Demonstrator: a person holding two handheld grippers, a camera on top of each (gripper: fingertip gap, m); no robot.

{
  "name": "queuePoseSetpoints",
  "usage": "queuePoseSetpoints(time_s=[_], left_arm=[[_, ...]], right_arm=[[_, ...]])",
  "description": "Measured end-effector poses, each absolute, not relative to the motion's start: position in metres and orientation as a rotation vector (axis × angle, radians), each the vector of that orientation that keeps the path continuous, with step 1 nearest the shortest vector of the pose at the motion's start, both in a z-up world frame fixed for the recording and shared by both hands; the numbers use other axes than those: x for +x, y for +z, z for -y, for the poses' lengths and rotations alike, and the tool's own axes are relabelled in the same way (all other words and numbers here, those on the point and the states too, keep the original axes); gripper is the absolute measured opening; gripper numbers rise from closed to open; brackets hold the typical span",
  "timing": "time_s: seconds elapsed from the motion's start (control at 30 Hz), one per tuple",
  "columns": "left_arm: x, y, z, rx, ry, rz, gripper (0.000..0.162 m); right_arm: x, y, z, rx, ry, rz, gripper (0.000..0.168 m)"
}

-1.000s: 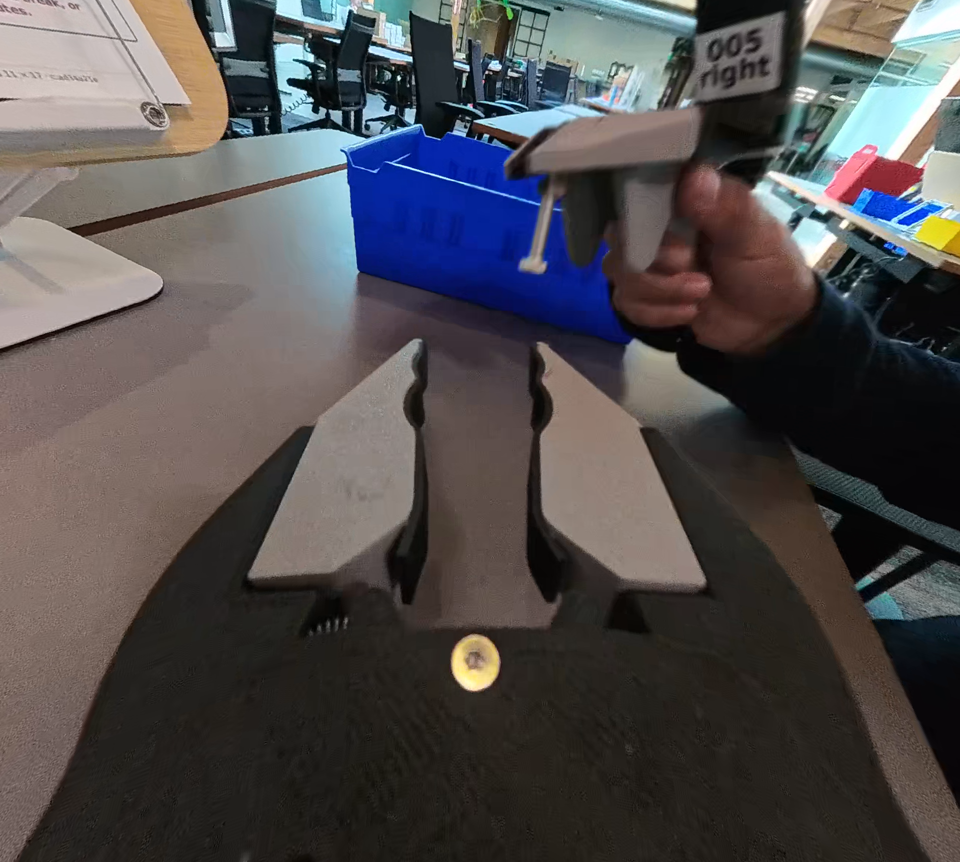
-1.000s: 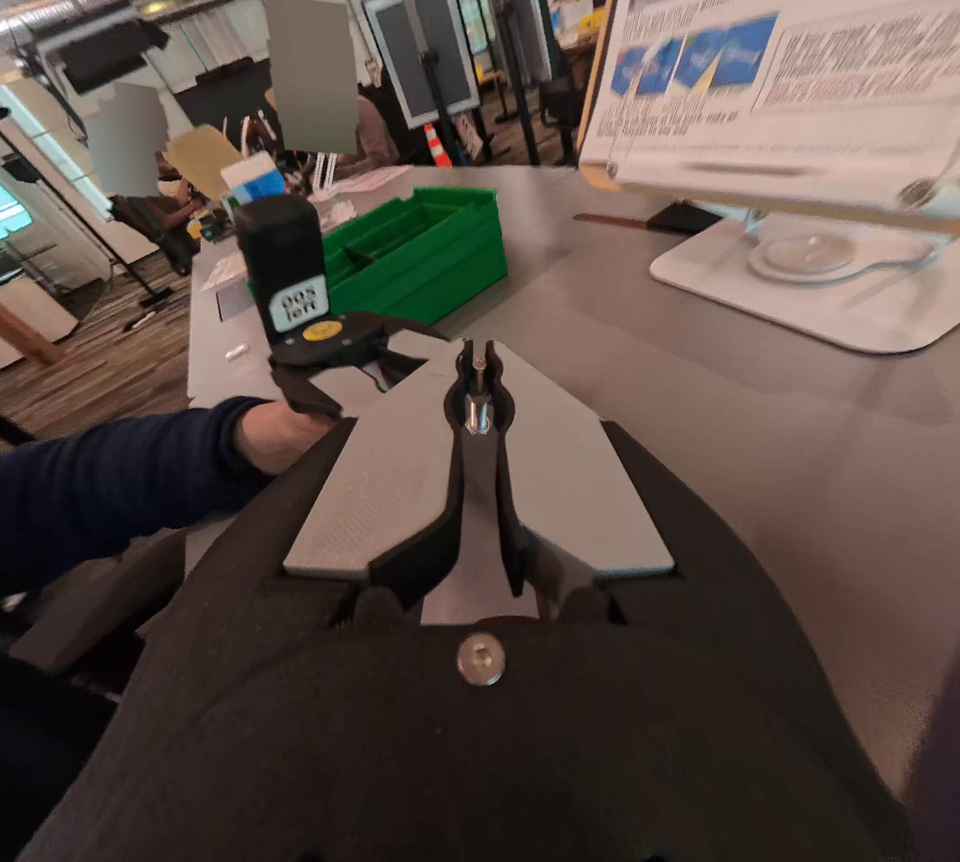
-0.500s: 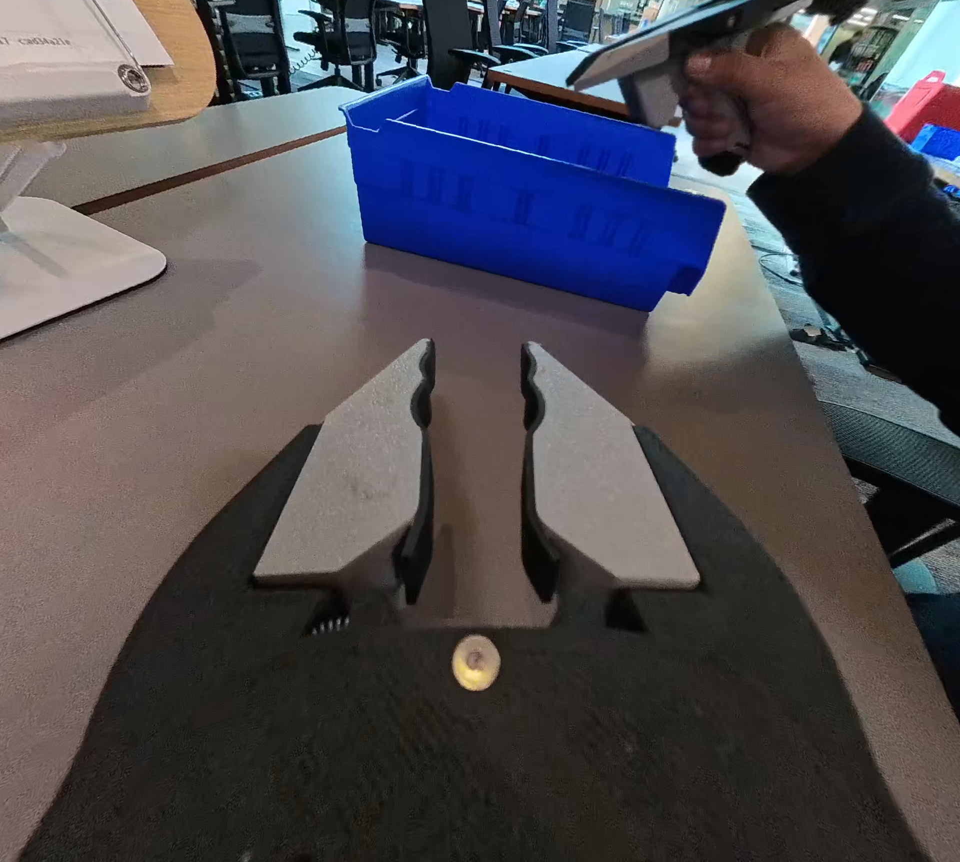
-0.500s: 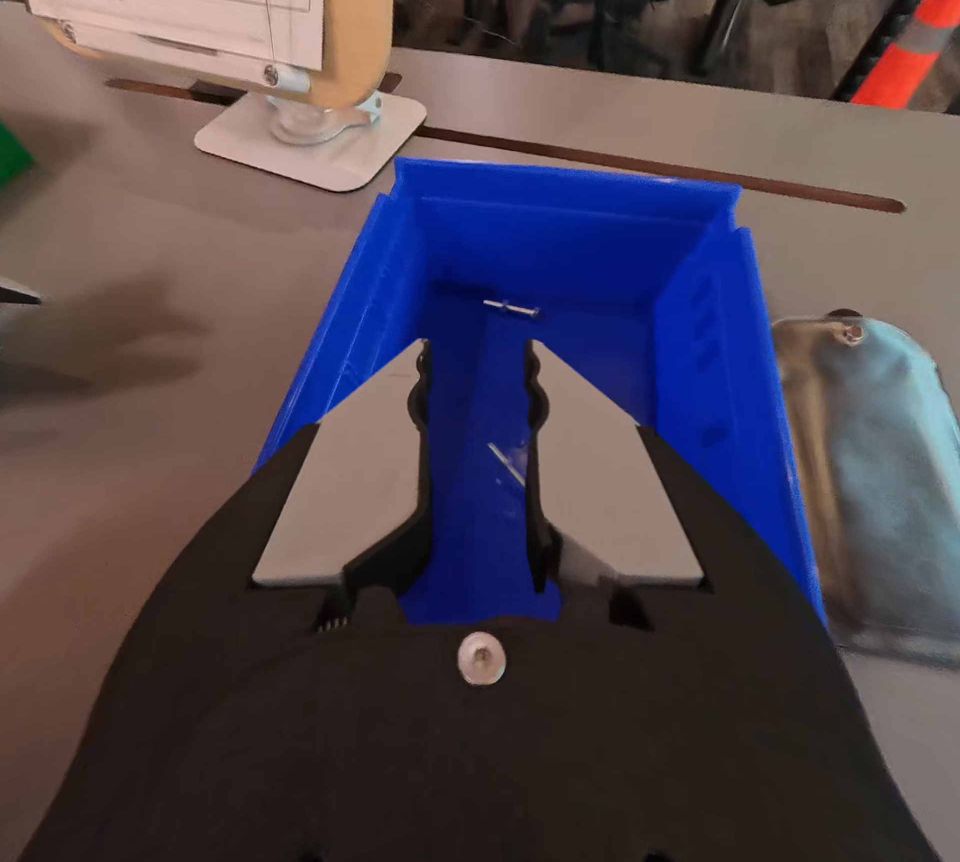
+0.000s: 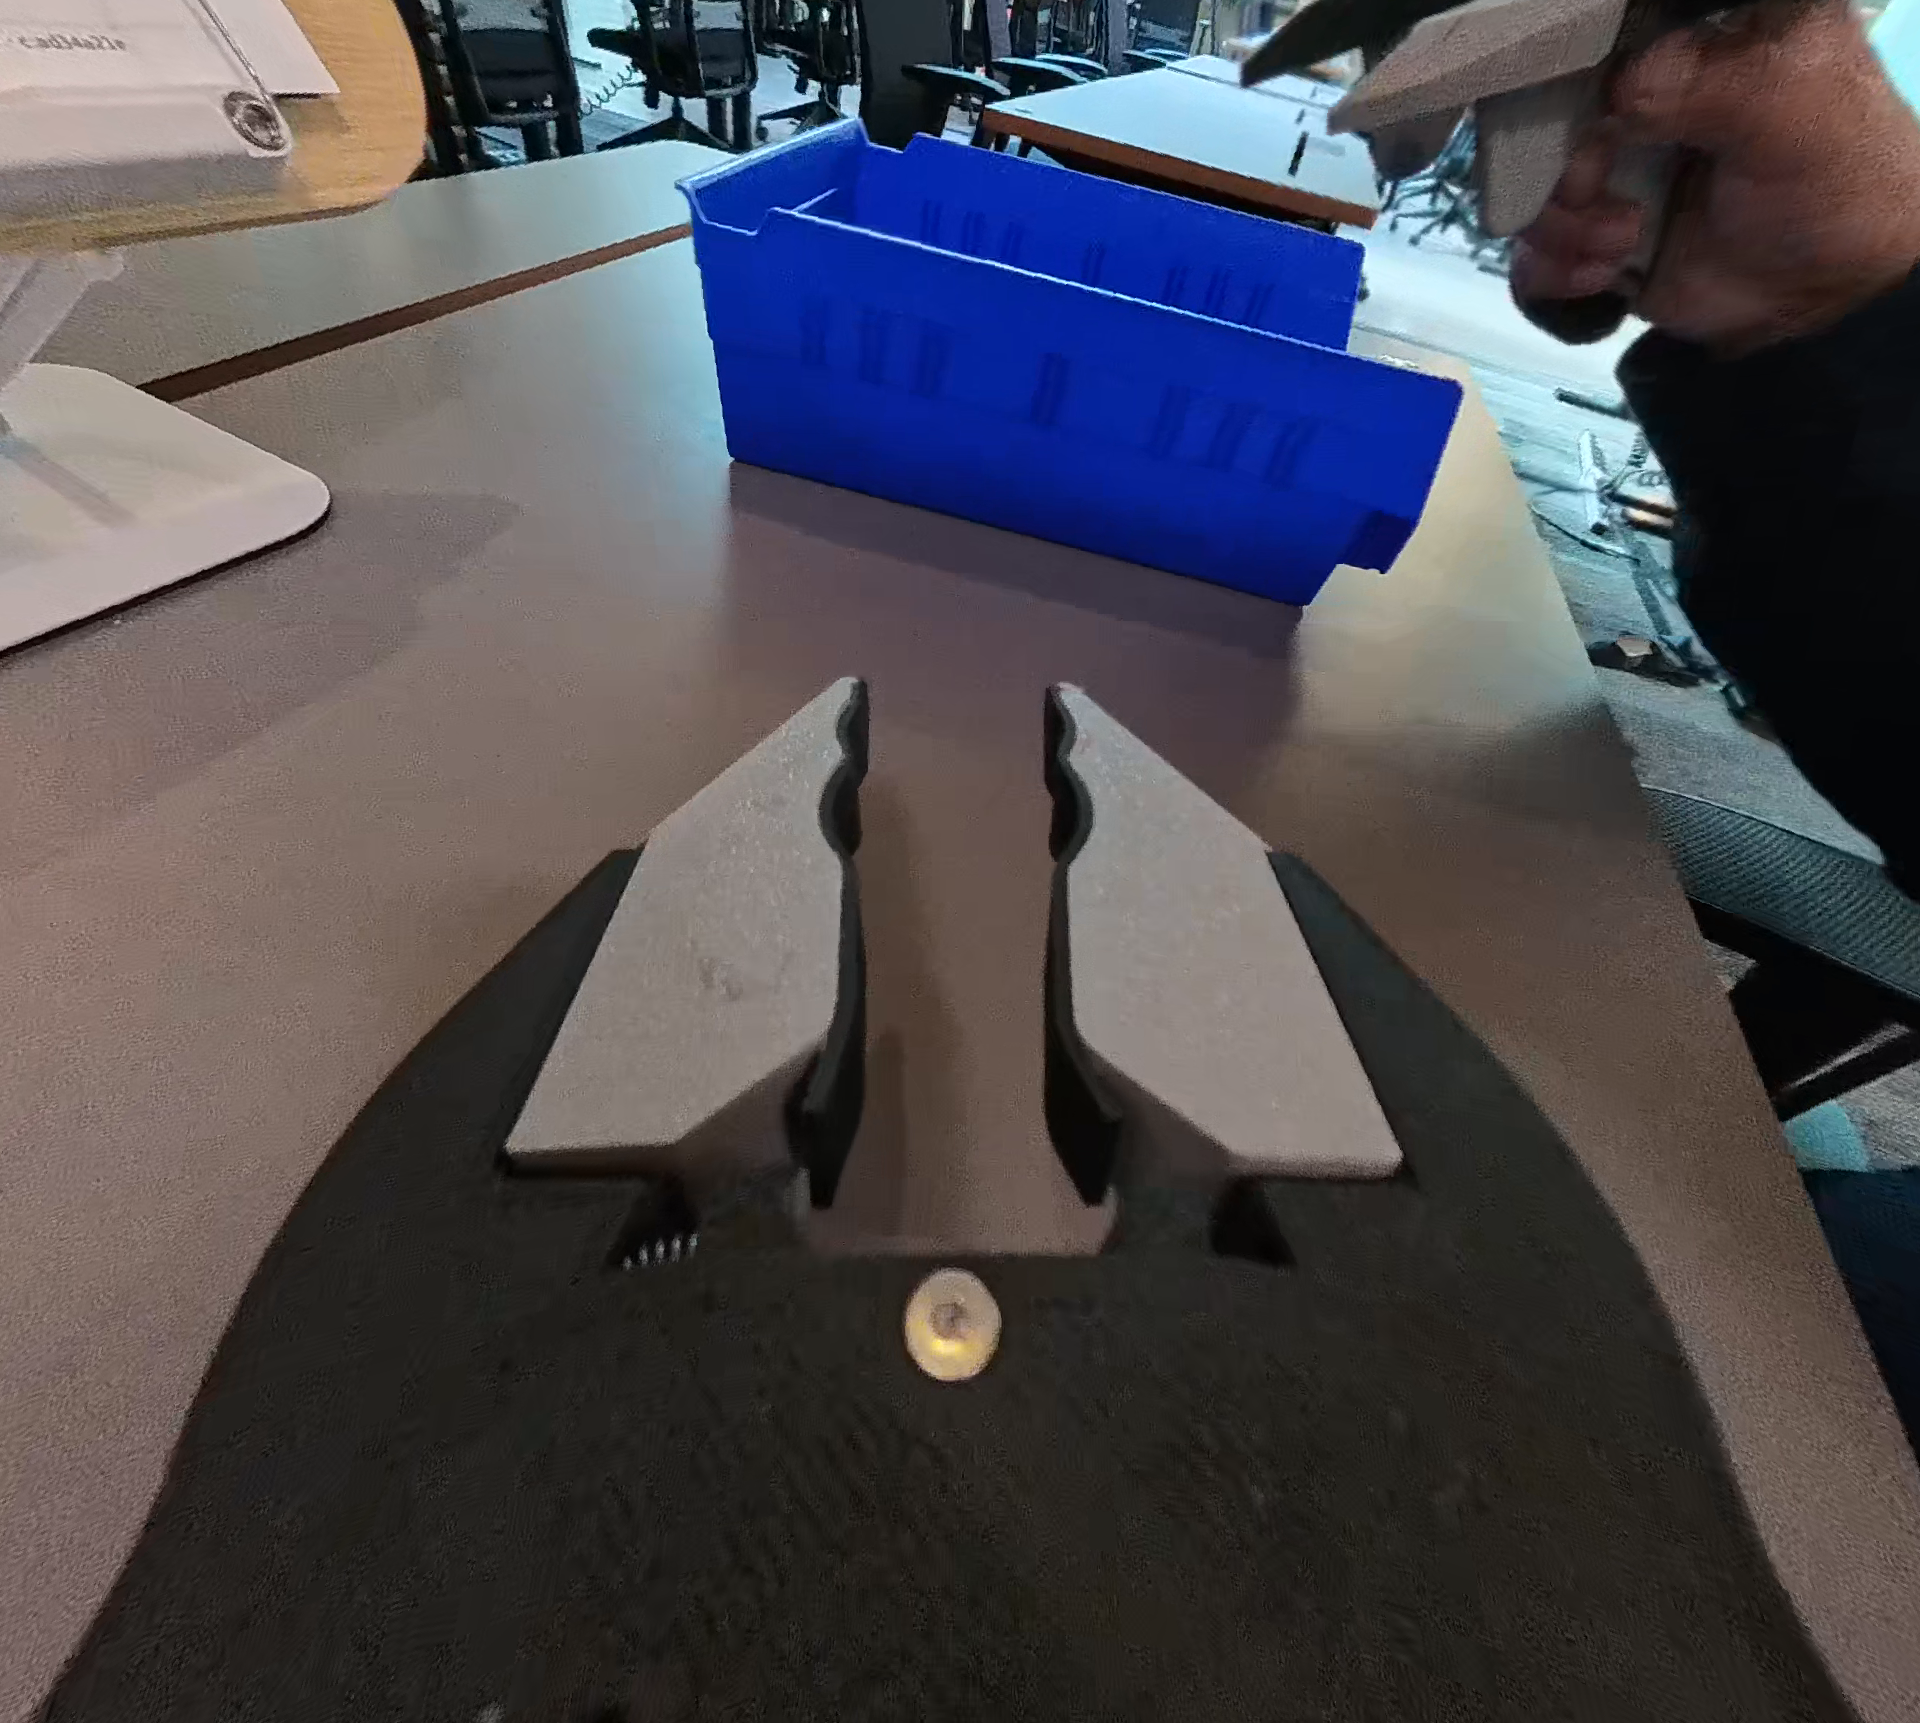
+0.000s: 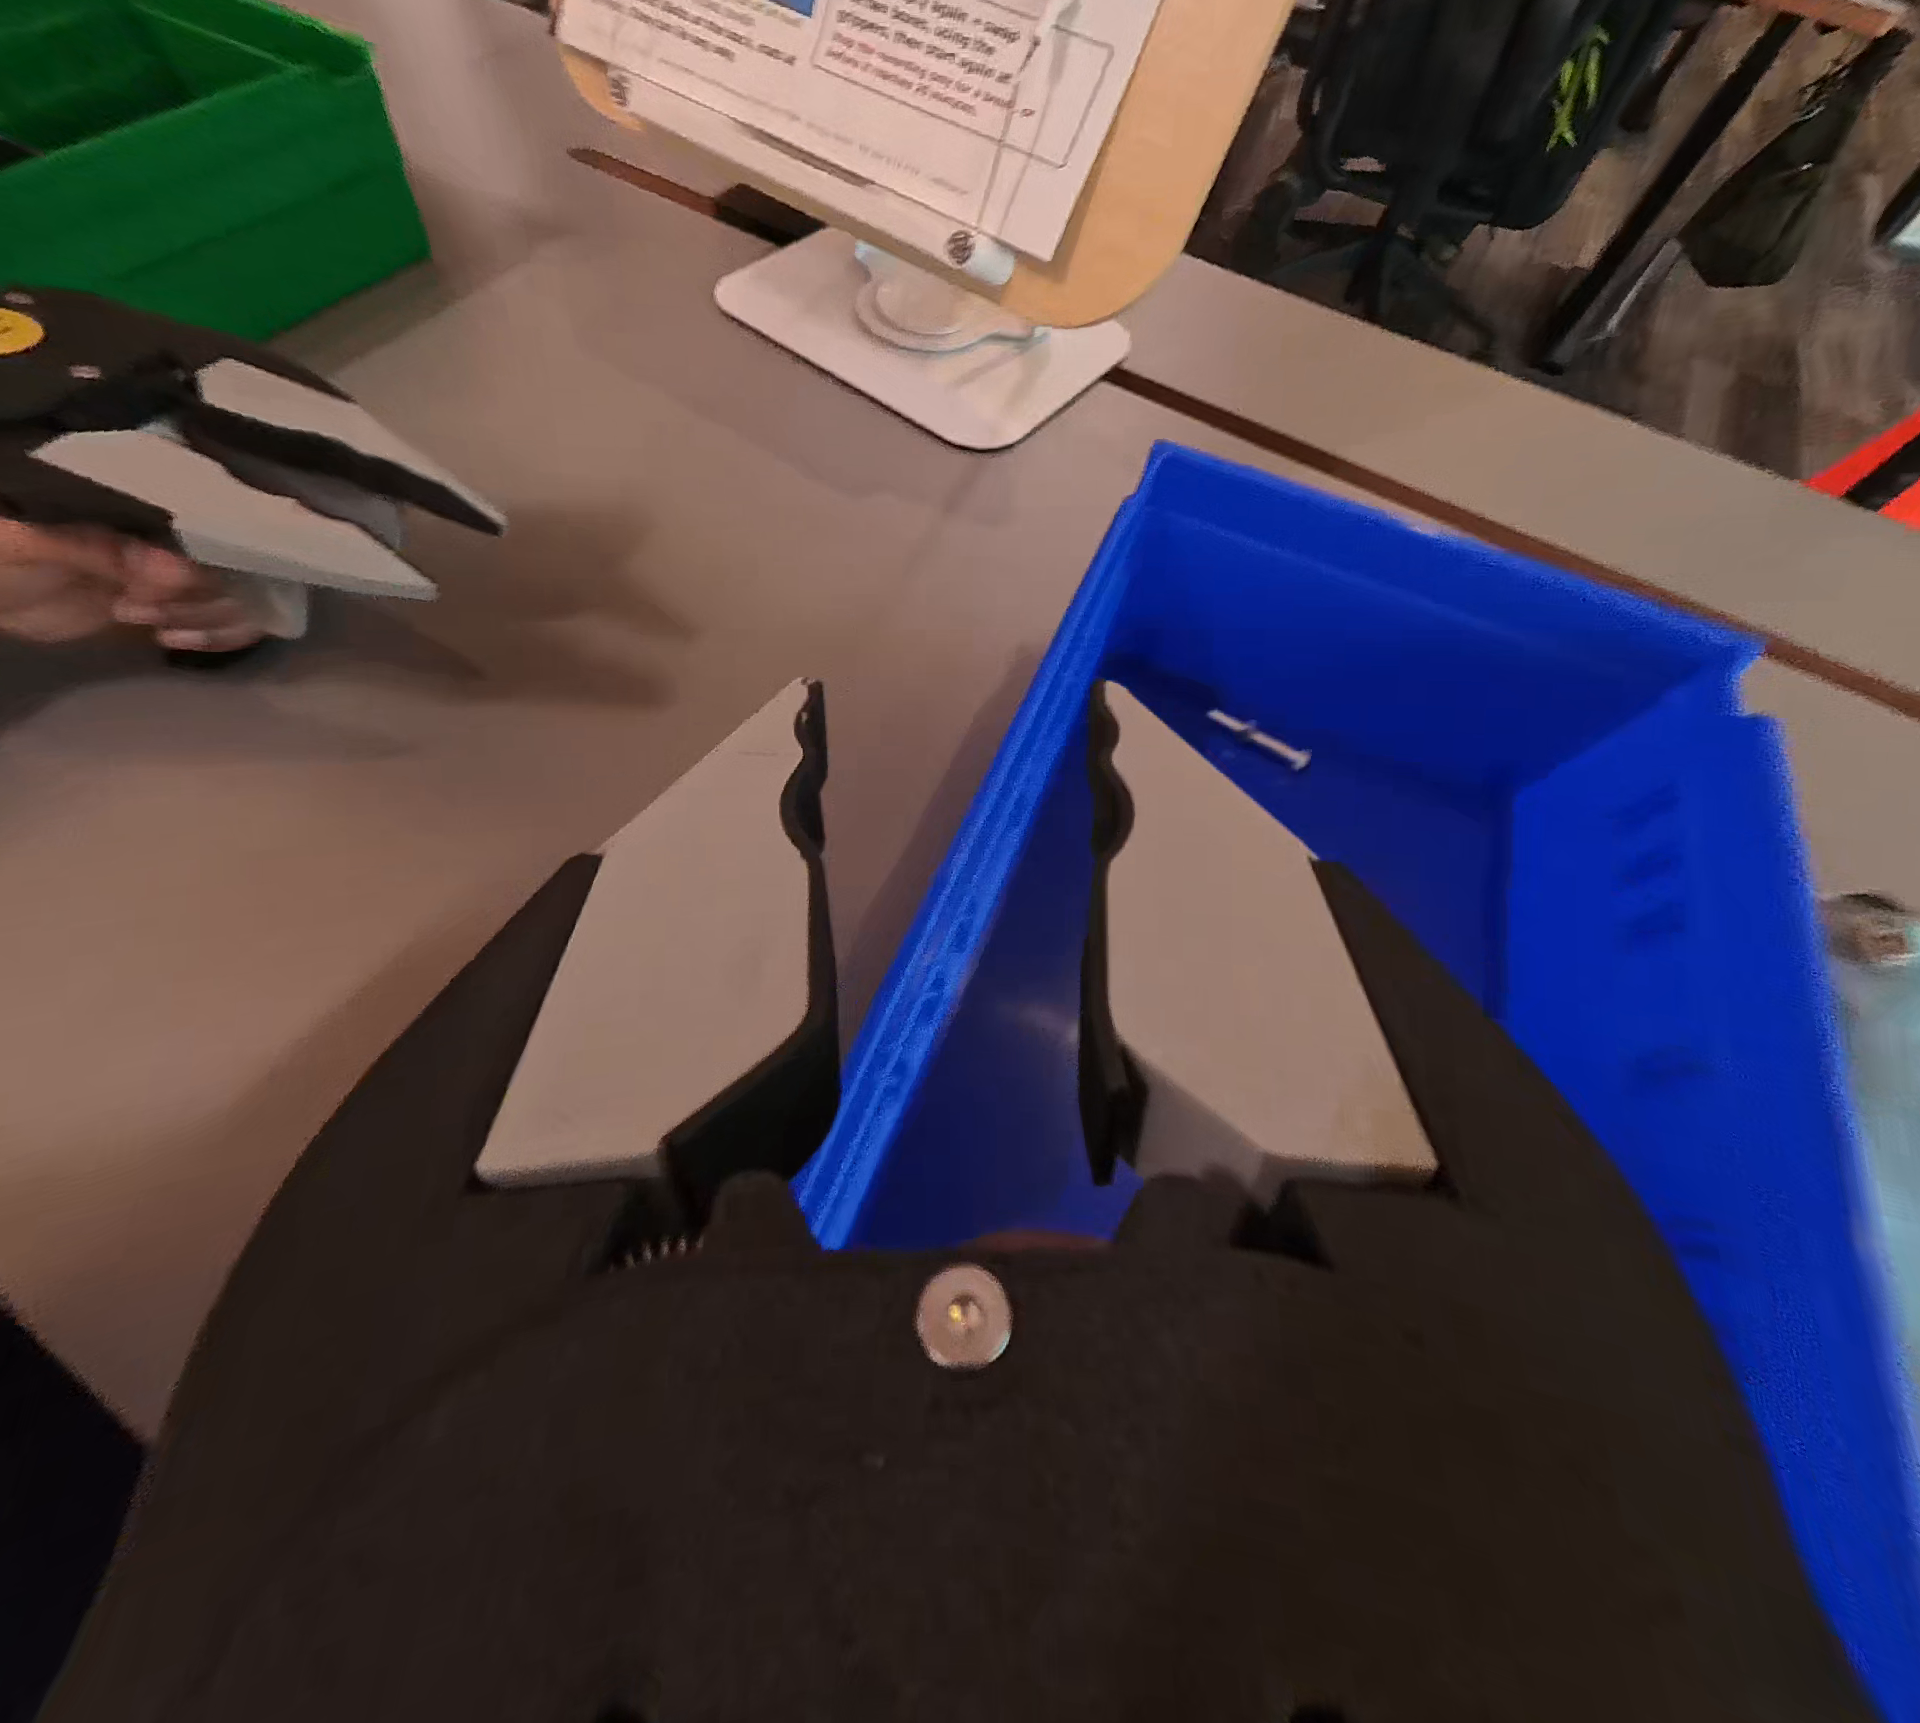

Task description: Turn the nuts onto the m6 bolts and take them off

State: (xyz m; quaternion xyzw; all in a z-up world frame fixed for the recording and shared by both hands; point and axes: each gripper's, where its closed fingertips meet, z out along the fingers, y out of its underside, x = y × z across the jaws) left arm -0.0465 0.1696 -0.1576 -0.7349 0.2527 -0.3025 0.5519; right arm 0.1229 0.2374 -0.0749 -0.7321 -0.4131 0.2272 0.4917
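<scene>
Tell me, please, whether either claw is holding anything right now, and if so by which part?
Nothing is held. The left claw is open over the bare table, and the right claw is open above the blue bin, where a bolt lies loose.

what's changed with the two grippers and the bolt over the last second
The right gripper, shut on a bolt a second ago, swung over the blue bin, opened, and now straddles the bin's left wall, empty. A bolt lies at the bin's far end. The left gripper stayed open and empty above the table; the bin stayed put.
</scene>
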Motion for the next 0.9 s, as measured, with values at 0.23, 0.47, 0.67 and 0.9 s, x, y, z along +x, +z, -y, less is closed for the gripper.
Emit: queuePoseSetpoints(time_s=[0.23,0.47,0.67,0.9], left_arm=[[-0.077,-0.162,-0.149,-1.874,-0.380,-0.533,0.064],[-0.194,-0.096,-0.037,-1.811,0.105,-0.190,0.060],[-0.290,-0.145,-0.007,-2.010,0.398,0.015,0.076],[-0.321,-0.172,-0.028,-2.108,0.472,0.034,0.003]], right_arm=[[0.146,-0.103,-0.186,-1.792,0.685,0.954,0.059],[0.155,-0.153,-0.178,-1.882,0.523,1.021,0.076],[0.156,-0.175,-0.199,-1.917,0.476,0.949,0.056],[0.162,-0.176,-0.196,-1.938,0.236,0.977,0.006]])
